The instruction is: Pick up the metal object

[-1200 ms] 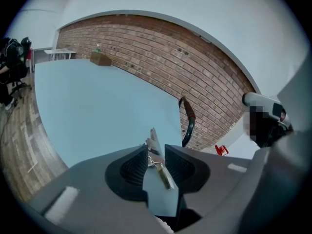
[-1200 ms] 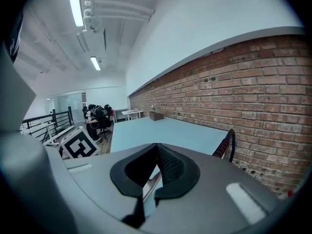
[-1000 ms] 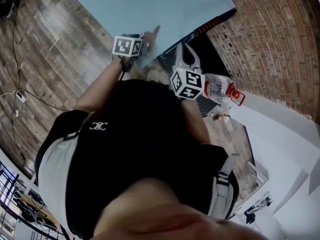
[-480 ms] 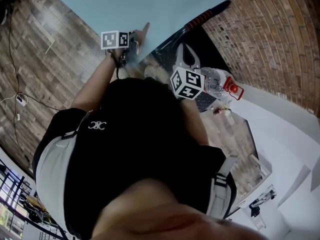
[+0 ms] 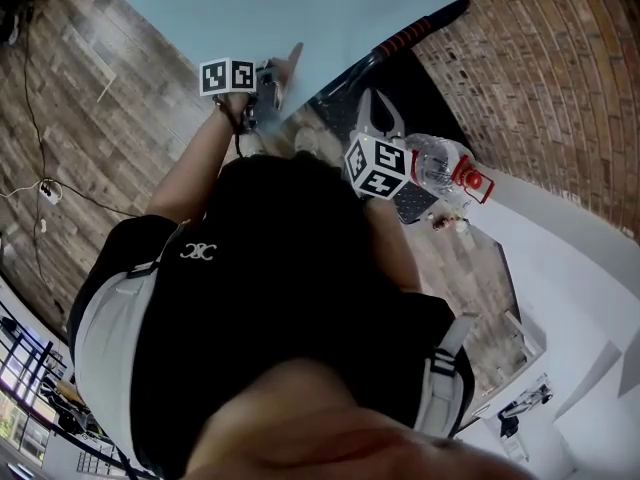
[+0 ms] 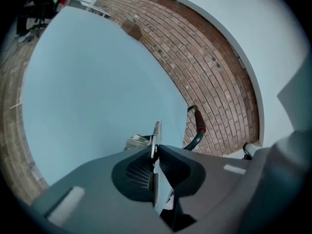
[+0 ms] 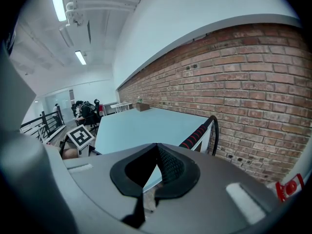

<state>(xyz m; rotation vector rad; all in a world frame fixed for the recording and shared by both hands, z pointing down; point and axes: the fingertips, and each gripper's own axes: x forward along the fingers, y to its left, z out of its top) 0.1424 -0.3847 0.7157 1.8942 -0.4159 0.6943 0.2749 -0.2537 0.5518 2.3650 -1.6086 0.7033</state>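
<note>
Spreading beneath both tools, the blue table looks unchanged. The left gripper has shifted outward along the table's edge since a second ago, its once-wide jaws closing on the thin metal object edge-on between them. The right gripper stays put, jaws together, empty.

L arm reaches fwd toward 11 o'clock, forearm bare, wrist roughly straight. L gripper points to approx 1 o'clock w/ its marker cube at the rear. Its jaws are closing, tips pinching a thin metal strip held edge-on. R arm is bent and kept closer in. R gripper points to 12 o'clock, jaw tips together, nothing btw them.
</note>
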